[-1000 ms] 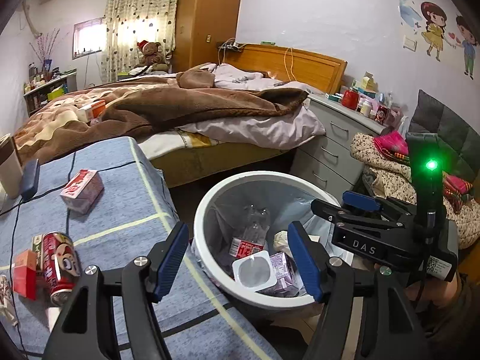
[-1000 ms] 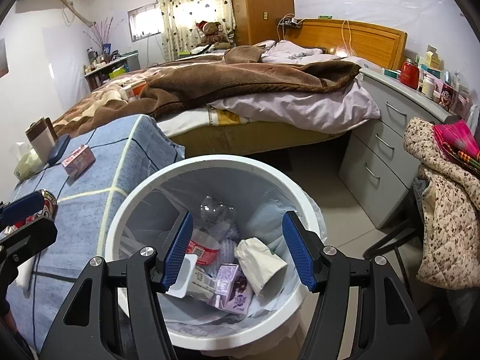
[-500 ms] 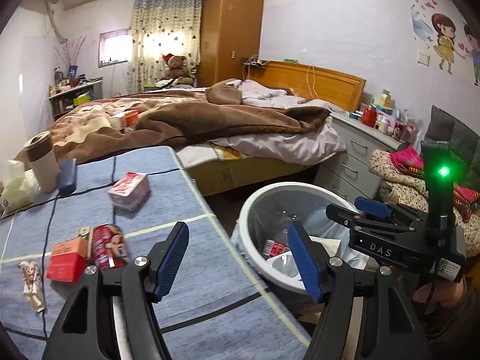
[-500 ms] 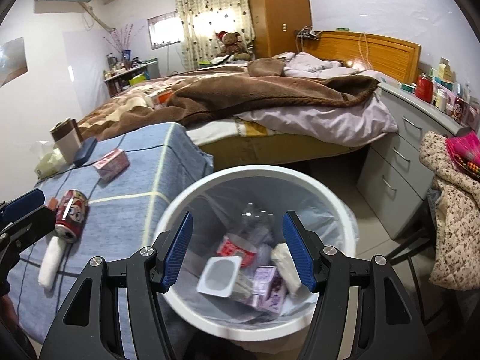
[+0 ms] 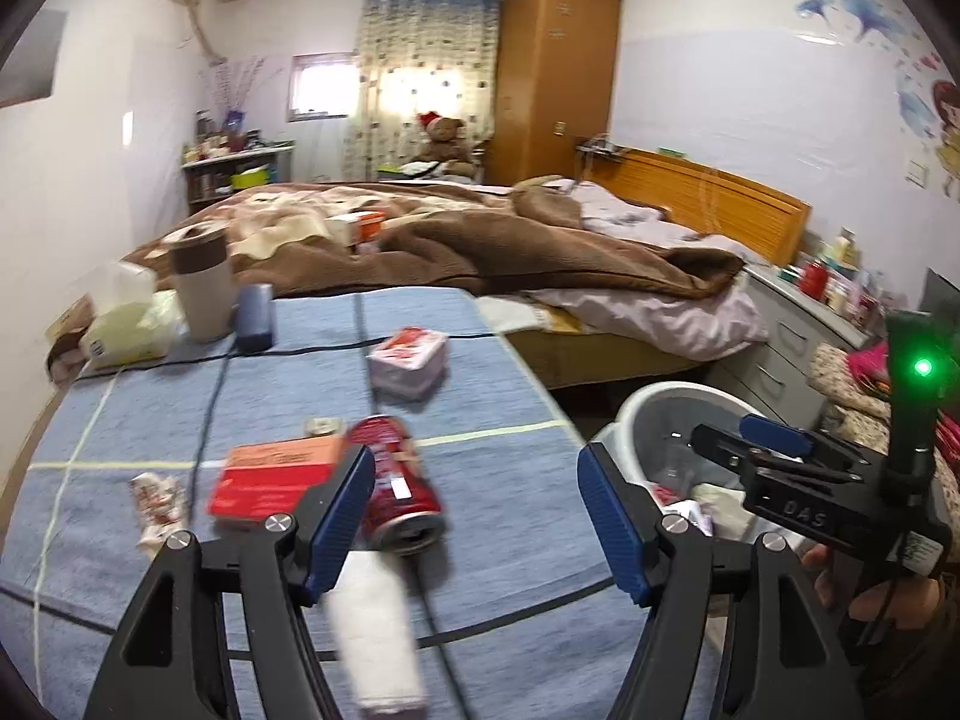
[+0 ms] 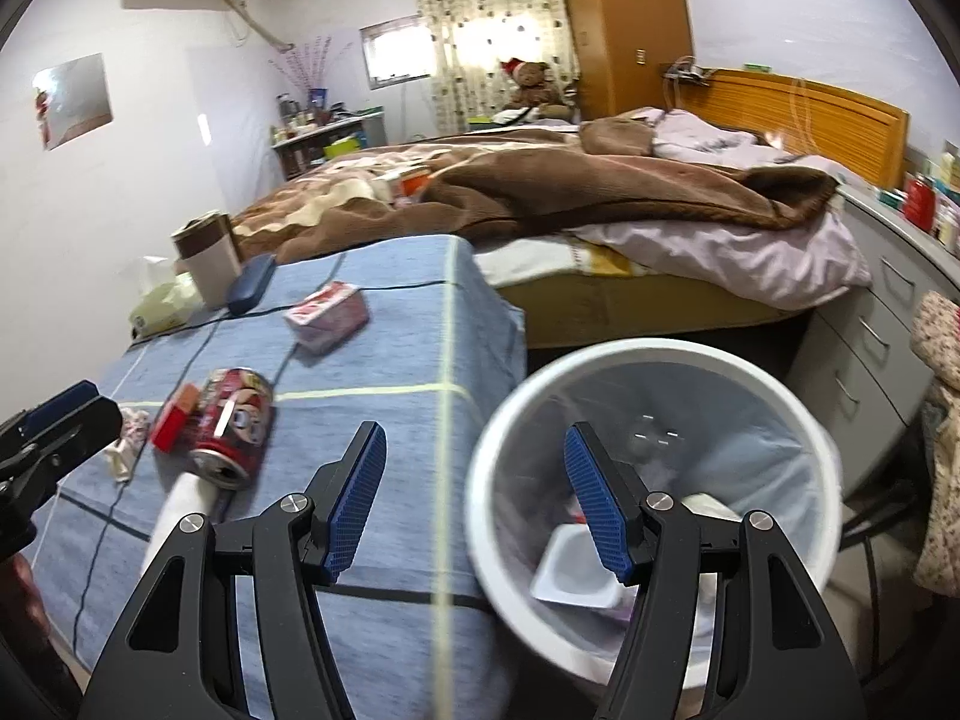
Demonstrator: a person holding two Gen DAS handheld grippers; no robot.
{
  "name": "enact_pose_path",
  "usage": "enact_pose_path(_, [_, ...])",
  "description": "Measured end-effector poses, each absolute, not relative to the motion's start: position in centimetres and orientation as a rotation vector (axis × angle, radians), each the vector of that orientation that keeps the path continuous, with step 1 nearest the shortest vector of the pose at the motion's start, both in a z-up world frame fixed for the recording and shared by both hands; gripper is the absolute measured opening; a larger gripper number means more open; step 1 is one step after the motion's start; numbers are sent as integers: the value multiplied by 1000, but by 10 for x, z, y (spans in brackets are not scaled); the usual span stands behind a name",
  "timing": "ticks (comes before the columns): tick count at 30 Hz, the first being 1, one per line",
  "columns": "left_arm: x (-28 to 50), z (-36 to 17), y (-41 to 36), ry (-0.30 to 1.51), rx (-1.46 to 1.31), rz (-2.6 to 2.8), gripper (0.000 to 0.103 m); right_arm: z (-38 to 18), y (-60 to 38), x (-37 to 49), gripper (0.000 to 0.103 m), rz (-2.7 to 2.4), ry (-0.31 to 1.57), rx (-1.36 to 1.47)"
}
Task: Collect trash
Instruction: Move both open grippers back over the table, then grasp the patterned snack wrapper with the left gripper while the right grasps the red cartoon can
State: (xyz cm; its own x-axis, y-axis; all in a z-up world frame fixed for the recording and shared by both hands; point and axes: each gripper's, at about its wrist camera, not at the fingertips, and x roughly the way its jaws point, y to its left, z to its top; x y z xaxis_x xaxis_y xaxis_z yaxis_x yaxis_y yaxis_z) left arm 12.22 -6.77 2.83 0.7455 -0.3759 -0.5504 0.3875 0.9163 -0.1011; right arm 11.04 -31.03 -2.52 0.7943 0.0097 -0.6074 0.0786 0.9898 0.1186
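Note:
A red can [image 5: 396, 489] [image 6: 231, 426] lies on its side on the blue-clothed table [image 5: 498, 414] [image 6: 396, 360]. Beside it lie a red box [image 5: 273, 483] [image 6: 174, 417], a crumpled wrapper [image 5: 156, 504], a white paper roll [image 5: 375, 636] [image 6: 180, 504] and a pink carton [image 5: 408, 360] [image 6: 327, 315]. My left gripper [image 5: 474, 522] is open and empty above the table, just right of the can. My right gripper [image 6: 474, 510] is open and empty over the table's edge and the white bin [image 6: 654, 474] [image 5: 666, 420], which holds a yogurt cup [image 6: 579, 567] and other trash.
At the table's back stand a cup [image 5: 201, 285], a dark case [image 5: 255, 315] and a tissue pack [image 5: 123, 315]. A dark cable [image 5: 210, 414] crosses the cloth. A bed [image 5: 480, 240] lies behind, drawers [image 6: 882, 324] to the right.
Both grippers have swung left, away from above the bin toward the table. The can, red box and paper roll now lie close in front of my left gripper. Both stay open.

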Motion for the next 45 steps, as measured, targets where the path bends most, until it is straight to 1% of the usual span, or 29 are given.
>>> enact_pose_path(15, [148,11,31,639,-57,-188,72,-30,-250,147,64,105,686,117])
enact_pose_path(25, [164,-12,76,695,-90,-103,72,-39,-214,169,64,163,734,76])
enact_pose_path(33, [186,-40,102,780,-133,-63,72,-52,-196,186,64,176,781,69])
enact_pose_path(43, [209,-61,106,869,-172,-95,72,-60,-184,196,64,227,825,86])
enact_pose_path(45, [208,-61,105,868,-141,-62,72,-62,-181,197,64,238,832,84])
